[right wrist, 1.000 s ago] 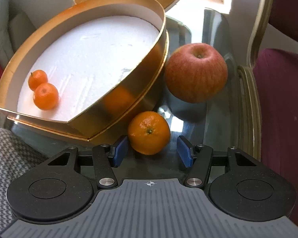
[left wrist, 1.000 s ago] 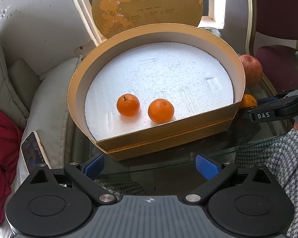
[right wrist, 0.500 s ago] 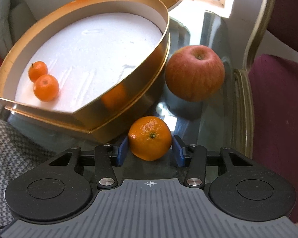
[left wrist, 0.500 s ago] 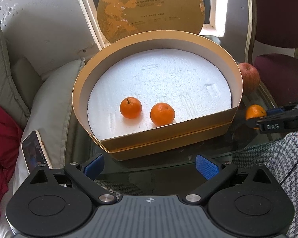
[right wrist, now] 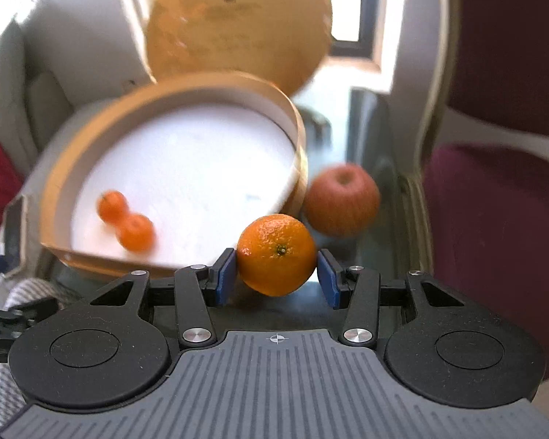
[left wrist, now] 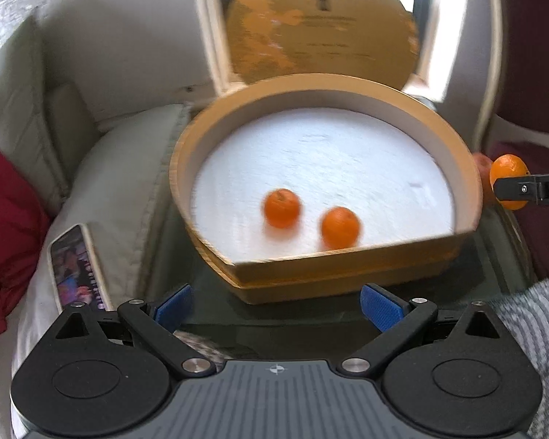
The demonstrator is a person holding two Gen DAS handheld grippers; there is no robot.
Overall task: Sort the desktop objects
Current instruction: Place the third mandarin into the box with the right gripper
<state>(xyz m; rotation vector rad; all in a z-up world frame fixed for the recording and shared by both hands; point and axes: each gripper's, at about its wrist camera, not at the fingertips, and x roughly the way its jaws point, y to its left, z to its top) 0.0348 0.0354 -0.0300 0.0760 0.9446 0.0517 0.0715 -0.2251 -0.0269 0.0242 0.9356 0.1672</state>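
Lifted tangerine (right wrist: 276,256), right gripper (right wrist: 276,274) clamped

The glass table (left wrist: 494,256) carries, seemingly, the gold box (left wrist: 347,270) and an apple (right wrist: 342,199).

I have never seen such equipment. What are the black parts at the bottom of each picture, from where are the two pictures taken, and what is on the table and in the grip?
There is no robot here. A person holds a hand tool with two fingers in each hand, and each tool carries a wide-angle camera looking forward along its fingers. The black parts at the bottom are the tools themselves.

One picture comes from the left tool. Its left gripper is open and holds nothing. The other picture comes from the right tool. Its right gripper is shut on a mandarin, pressed between the blue pads.

On the glass table stands a round golden box with a white floor. Two mandarins lie inside. An apple sits beside the box. The box lid leans behind it. A phone lies on a cushion at the left.
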